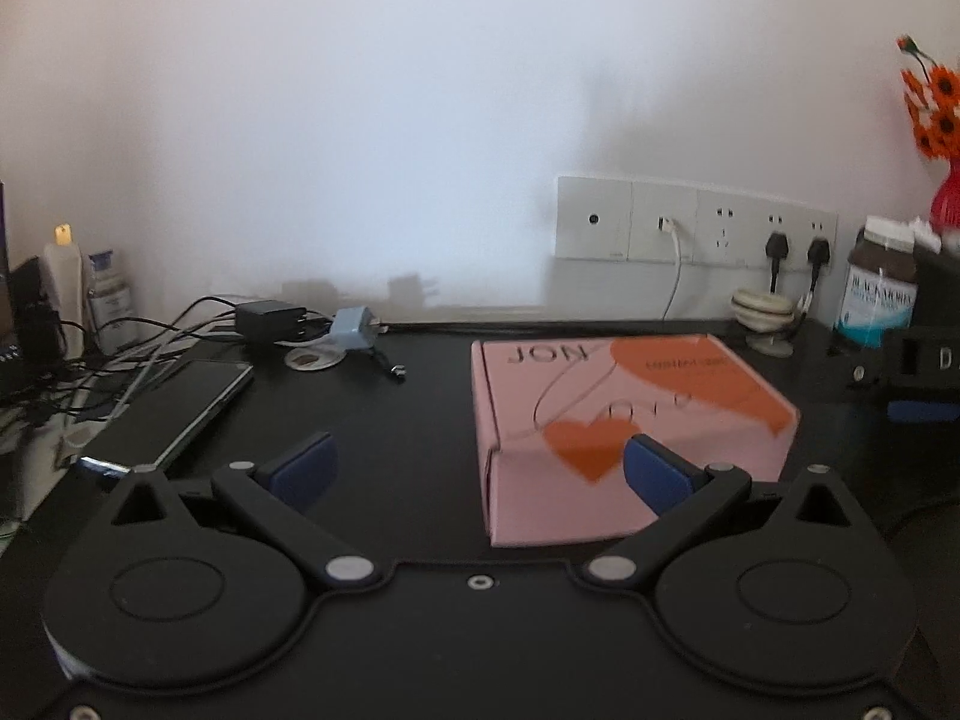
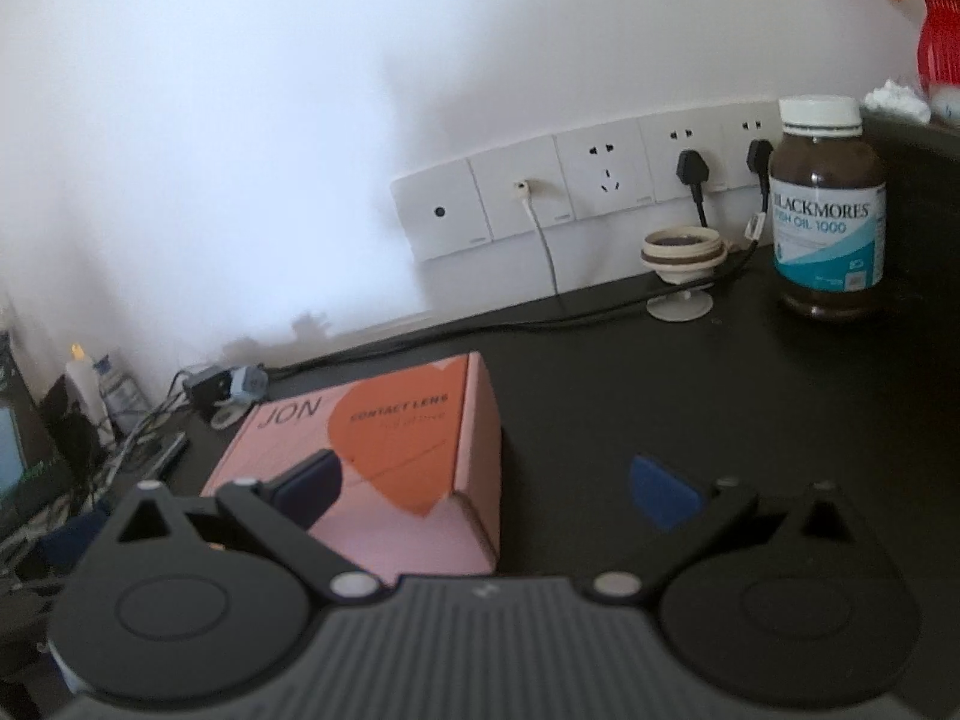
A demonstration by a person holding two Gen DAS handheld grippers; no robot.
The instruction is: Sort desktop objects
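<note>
On desk [image 1: 420, 408]: one pink box [image 1: 606, 420], one bottle [image 2: 828, 210].

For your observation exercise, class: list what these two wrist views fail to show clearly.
- Pink cardboard box: small print blurred, left wrist view; its near corners are covered by the left gripper and the right gripper.
- Red vase of orange flowers: cut off by the right edge.
- White tube at far left: label too small to read.

Pink box [image 1: 624, 414], orange hearts, closed, flat on black desk [image 1: 420, 396].
</note>
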